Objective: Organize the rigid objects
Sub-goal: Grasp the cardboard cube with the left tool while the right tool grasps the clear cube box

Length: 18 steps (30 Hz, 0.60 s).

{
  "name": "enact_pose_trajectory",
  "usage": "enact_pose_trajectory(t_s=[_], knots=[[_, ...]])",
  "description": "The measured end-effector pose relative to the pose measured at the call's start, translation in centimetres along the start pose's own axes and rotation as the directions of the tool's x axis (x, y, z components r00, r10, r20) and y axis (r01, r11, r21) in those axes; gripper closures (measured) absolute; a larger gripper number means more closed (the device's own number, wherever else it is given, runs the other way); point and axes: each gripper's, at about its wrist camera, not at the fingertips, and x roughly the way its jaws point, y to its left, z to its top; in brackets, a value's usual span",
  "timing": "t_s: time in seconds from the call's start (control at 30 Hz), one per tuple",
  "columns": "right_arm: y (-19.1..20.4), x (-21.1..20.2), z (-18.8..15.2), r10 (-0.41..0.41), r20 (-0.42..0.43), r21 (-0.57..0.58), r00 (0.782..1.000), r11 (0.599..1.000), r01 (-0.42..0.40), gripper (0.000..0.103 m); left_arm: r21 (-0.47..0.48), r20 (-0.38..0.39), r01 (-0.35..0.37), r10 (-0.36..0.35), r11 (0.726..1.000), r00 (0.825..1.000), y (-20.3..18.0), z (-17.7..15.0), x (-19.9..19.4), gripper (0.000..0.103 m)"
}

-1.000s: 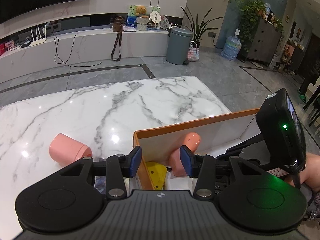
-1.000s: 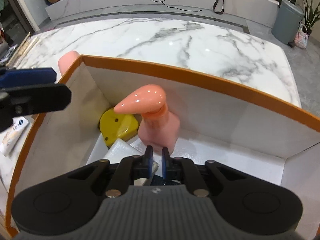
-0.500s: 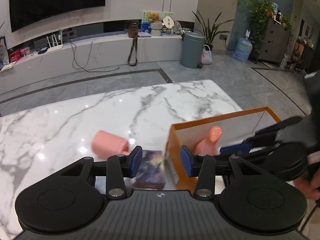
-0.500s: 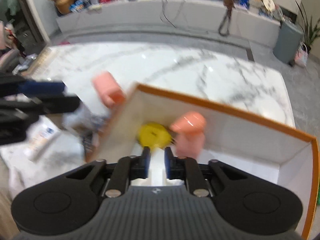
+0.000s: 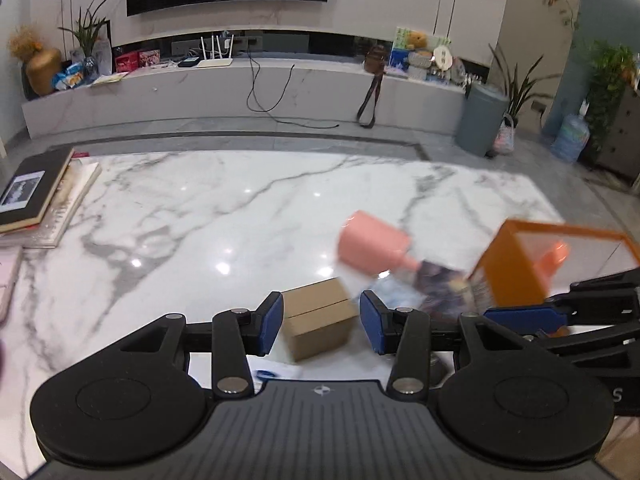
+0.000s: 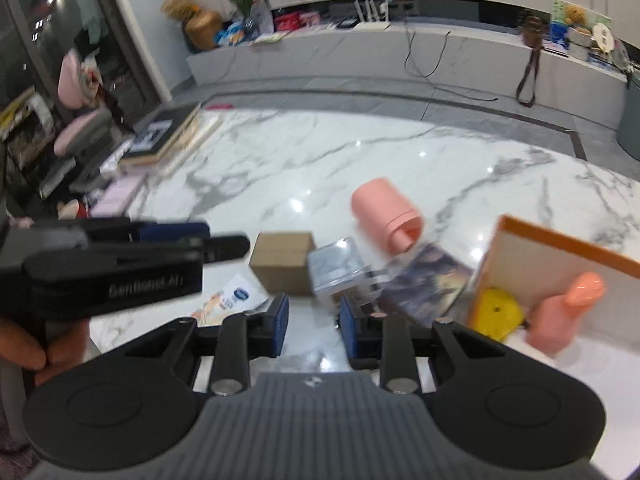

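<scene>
Left gripper (image 5: 321, 323): fingers apart, holding nothing, with the carton (image 5: 319, 317) on the table (image 5: 200, 216) seen between them. Right gripper (image 6: 313, 325): fingers apart, holding nothing. The clear case (image 6: 338, 266) lies just beyond them, beside the carton. The pink cap (image 6: 386, 214) lies on its side, near the orange box (image 6: 560, 240). The box stands toward the table's right edge and holds the pump bottle (image 6: 564, 312) and a yellow piece (image 6: 498, 314). Books (image 5: 36, 196) sit at the left edge. Bare marble lies between and beyond.
</scene>
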Motion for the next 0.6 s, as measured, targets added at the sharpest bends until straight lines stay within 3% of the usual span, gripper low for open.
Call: enact_pose_trajectory(t_s=[0.17, 0.4, 0.6], knots=[[0.5, 3.4, 0.6, -0.065, -0.047, -0.071, 0.997, 0.996, 0.062, 0.068, 0.071, -0.043, 0.051, -0.048, 0.996, 0.998, 0.8, -0.7, 2.5, 0.044], [-0.2, 6.1, 2.3, -0.101, -0.105, -0.151, 0.989, 0.985, 0.085, 0.060, 0.130, -0.019, 0.101, -0.099, 0.986, 0.995, 2.2, -1.2, 5.1, 0.019], [0.4, 7.6, 2.5, -0.118, -0.123, -0.256, 0.985, 0.963, 0.083, 0.052, 0.211, -0.002, 0.151, -0.154, 0.966, 0.988, 3.0, -1.2, 6.1, 0.015]])
